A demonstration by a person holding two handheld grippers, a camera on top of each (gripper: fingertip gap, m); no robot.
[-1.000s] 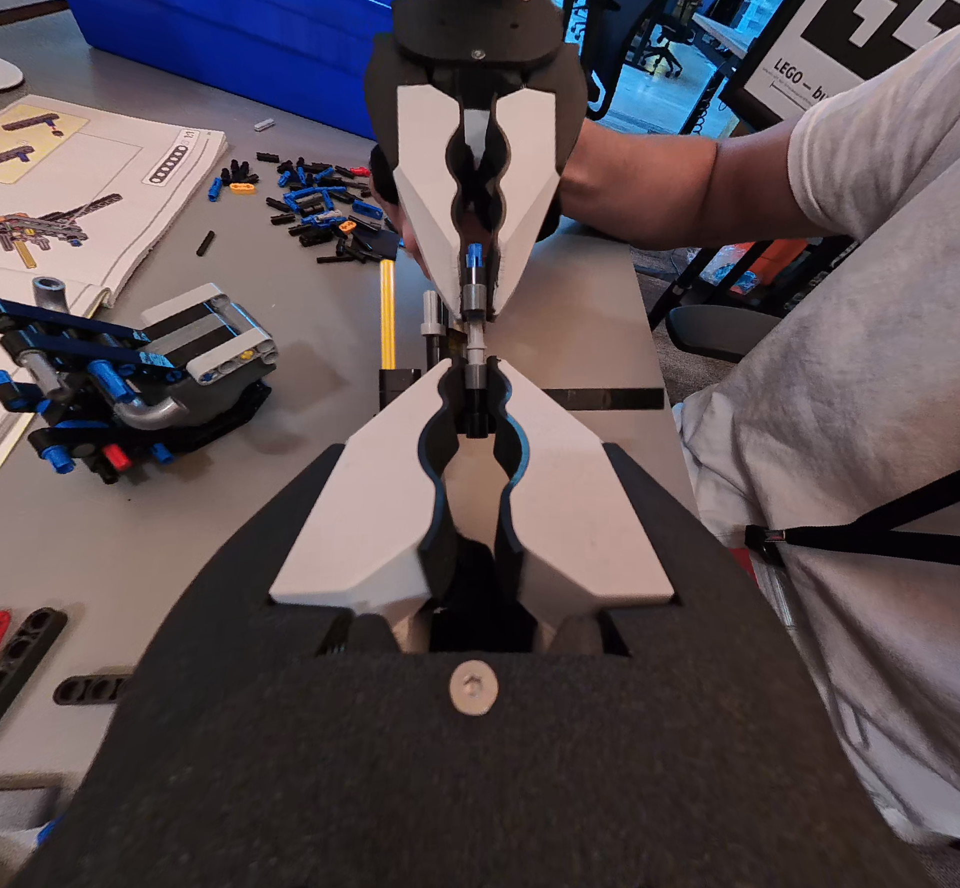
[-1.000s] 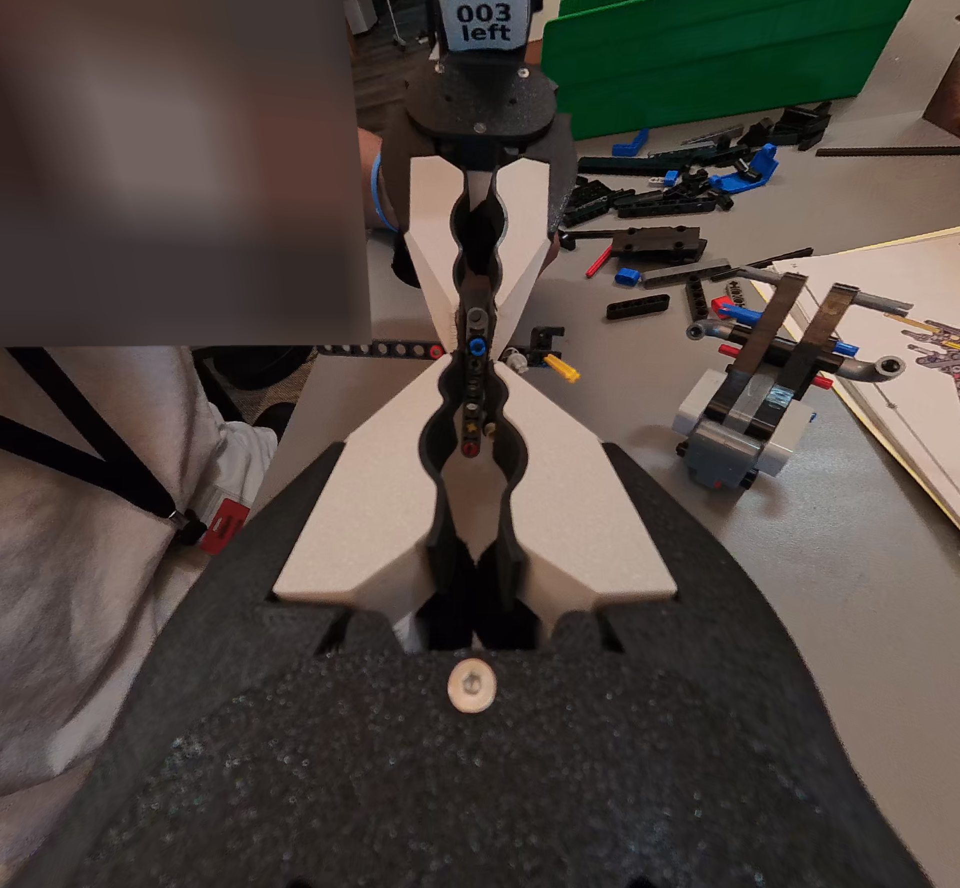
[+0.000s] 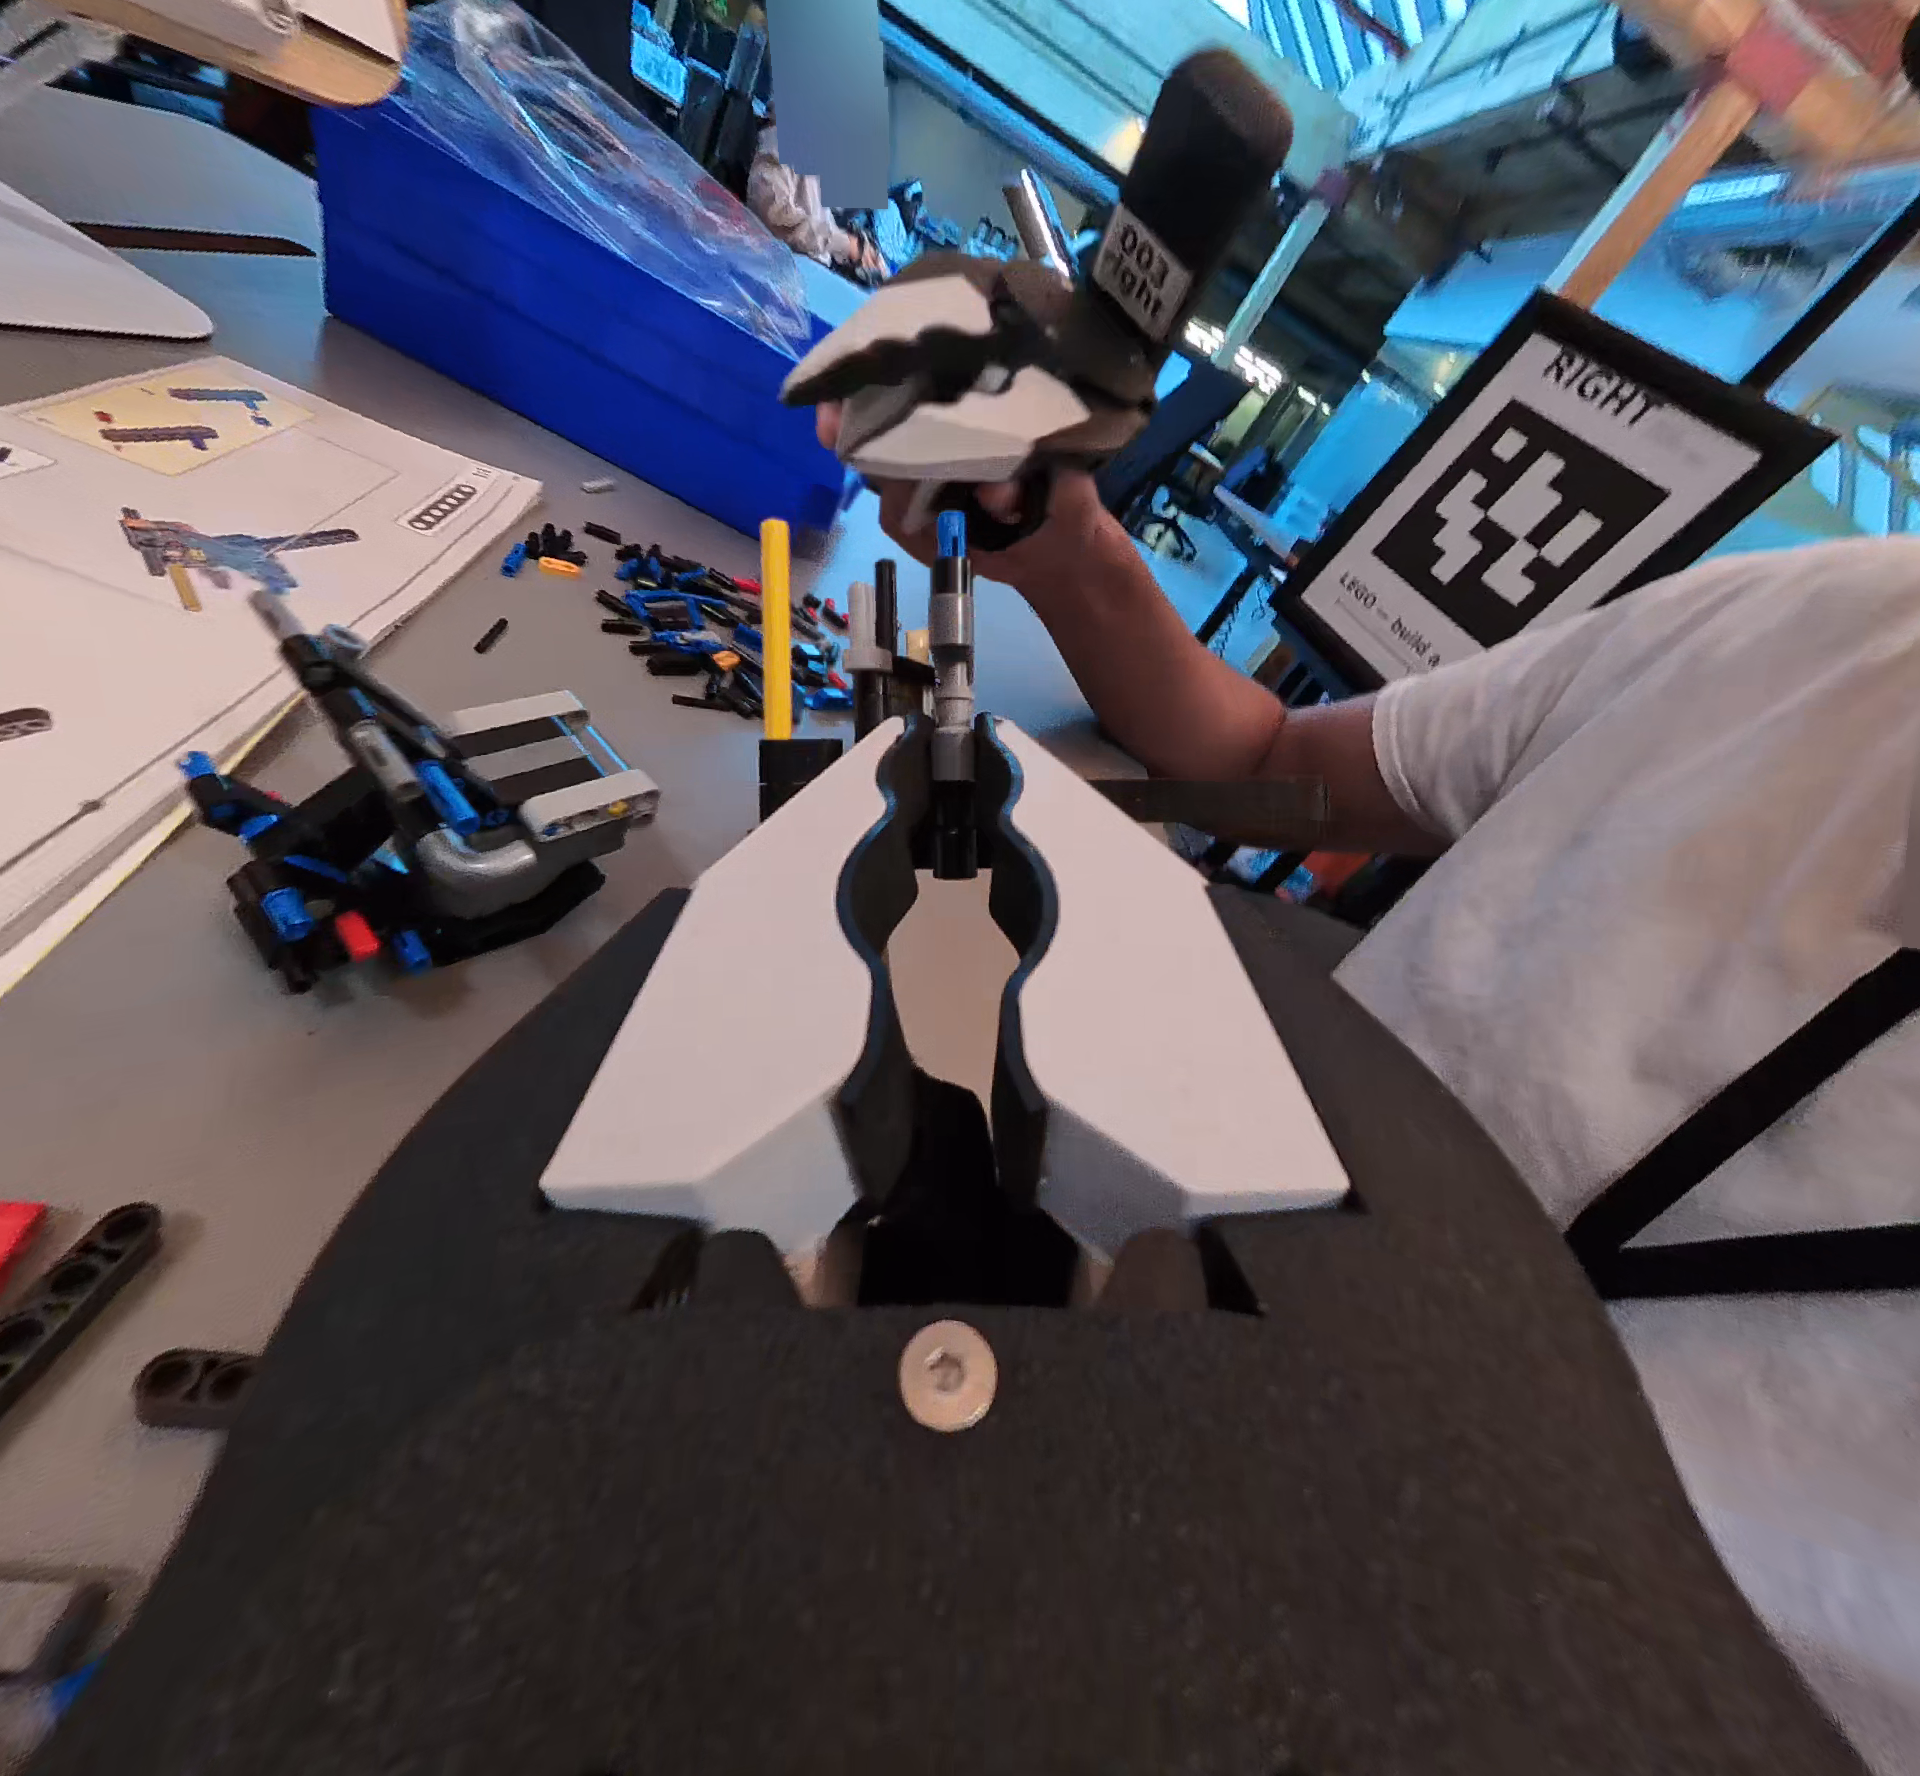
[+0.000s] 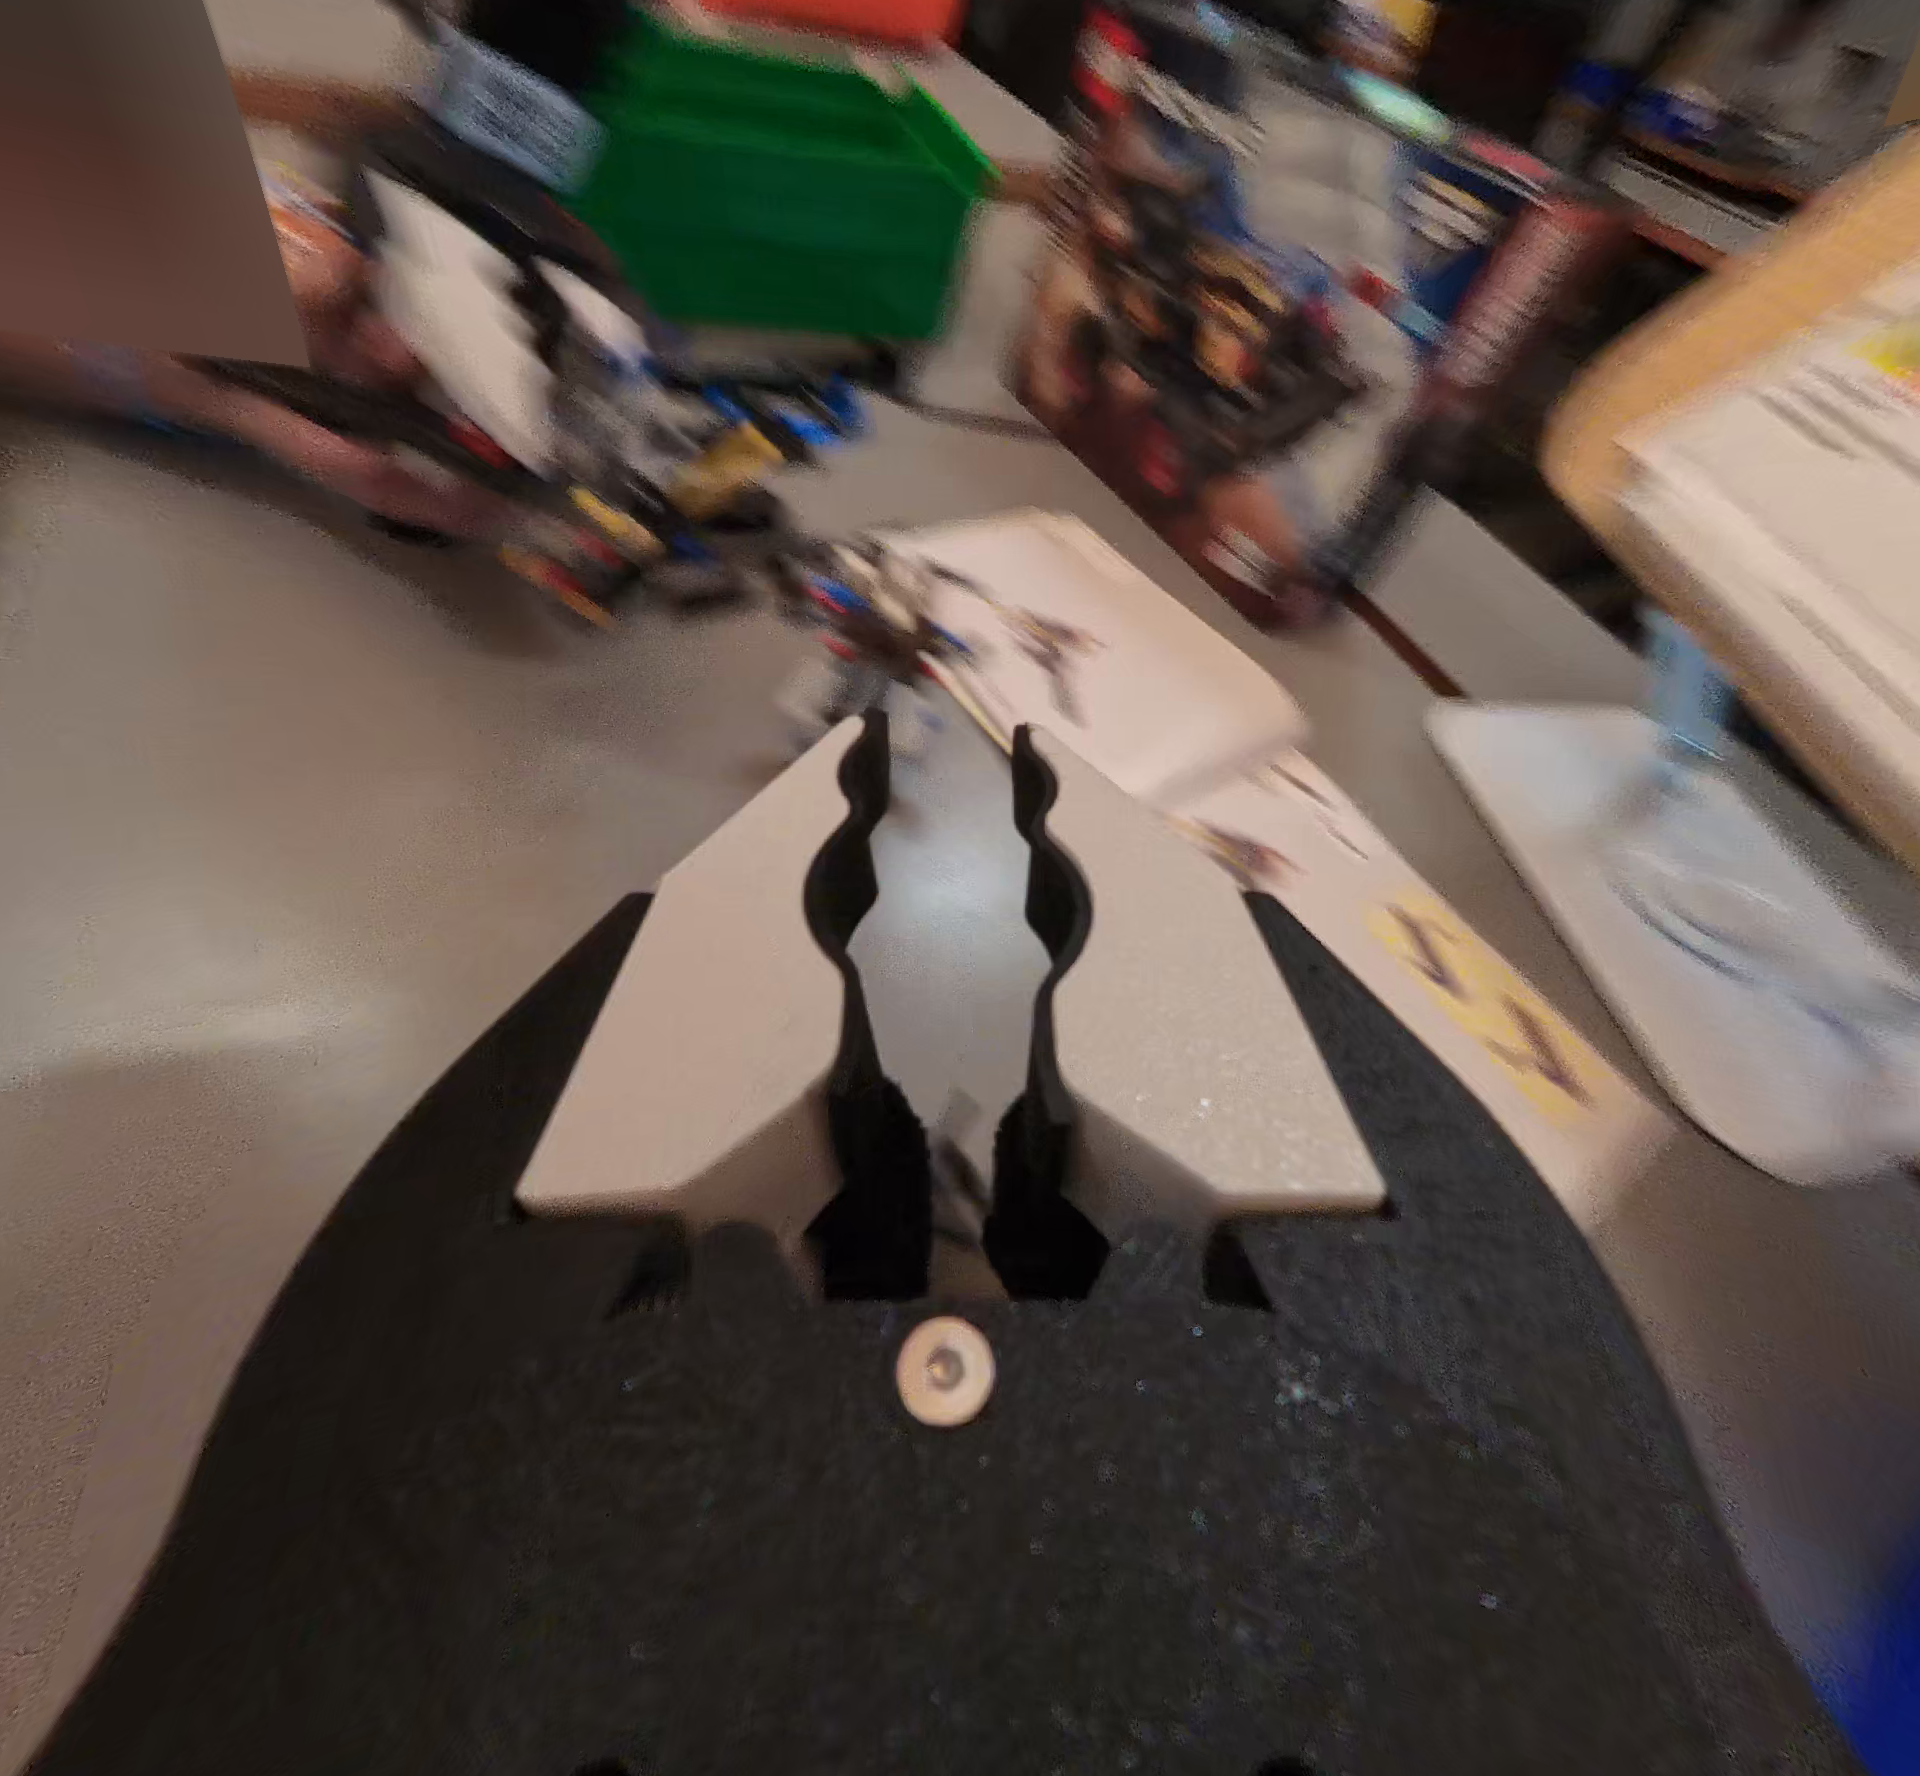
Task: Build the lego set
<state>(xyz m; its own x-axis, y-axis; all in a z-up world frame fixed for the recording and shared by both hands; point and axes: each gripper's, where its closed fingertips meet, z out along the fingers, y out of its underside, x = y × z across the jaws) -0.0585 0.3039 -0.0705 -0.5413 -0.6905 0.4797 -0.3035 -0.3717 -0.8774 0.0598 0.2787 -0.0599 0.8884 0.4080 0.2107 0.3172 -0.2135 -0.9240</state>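
Left gripper (image 3: 948,739): fingers (image 3: 774,905) are pinching the black lower end of a slim lego sub-assembly (image 3: 951,687), a stacked column of black, grey and blue pieces that is standing upright out of the fingertips, blue pin at its top. A black cross-beam (image 3: 1216,799) is running sideways behind the fingertips, carrying a yellow axle (image 3: 775,625) and short black and pale pegs, all standing upright just beside the held column; how these join the held piece cannot be told.

Right gripper (image 4: 948,739): fingers (image 4: 727,988) are standing spread with a clear gap between them, holding nothing. The right wrist view is heavily motion-blurred. In the left wrist view this gripper (image 3: 831,422) is hanging in the air above and beyond the held column, apart from it, gripped by a person's hand (image 3: 997,531).

Counter (image 3: 208,1082), grey, is carrying:
- a partly built lego model (image 3: 416,833) in black, blue and grey with a light grey block, lying left of the left gripper, near the booklet's edge;
- an open instruction booklet (image 3: 208,521), farther left;
- a scatter of small loose lego pieces (image 3: 707,625), mostly black and blue, beyond the model;
- black perforated beams (image 3: 73,1279) at the near left edge;
- a blue bin (image 3: 561,324) with clear plastic bagging on top, at the back.

In the right wrist view a green bin (image 4: 790,209) is showing at the back of the counter, blurred.

A person's white-sleeved arm (image 3: 1558,739) is reaching in from the right; a framed black-and-white marker sign (image 3: 1527,521) is standing behind it.
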